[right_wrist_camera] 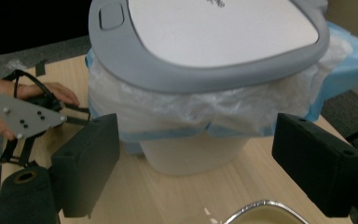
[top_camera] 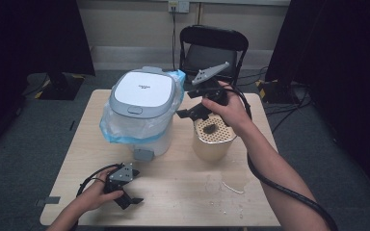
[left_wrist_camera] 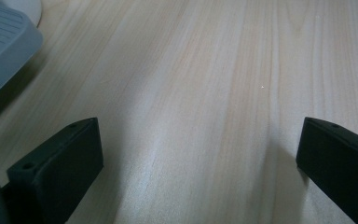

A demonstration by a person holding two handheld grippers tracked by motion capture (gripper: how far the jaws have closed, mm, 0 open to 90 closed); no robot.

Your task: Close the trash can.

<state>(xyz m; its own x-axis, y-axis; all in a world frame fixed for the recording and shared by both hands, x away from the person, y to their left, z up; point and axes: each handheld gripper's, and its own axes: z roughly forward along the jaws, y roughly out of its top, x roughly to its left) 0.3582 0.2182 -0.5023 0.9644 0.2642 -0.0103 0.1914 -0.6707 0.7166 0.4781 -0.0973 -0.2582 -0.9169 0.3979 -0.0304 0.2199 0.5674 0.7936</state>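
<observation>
The right hand-held gripper is held over the rim of a perforated cream container on the tabletop, its jaws spread wide with nothing between them, just beside a white bin with a grey-rimmed lid and a blue-edged plastic liner. A small grey mark of writing is seen on the lid, but it is too small to be read. The left hand-held gripper is rested low on the near left of the tabletop, well apart from the bin, its jaws likewise wide open and empty, with the bin's grey pedal seen ahead at the left.
</observation>
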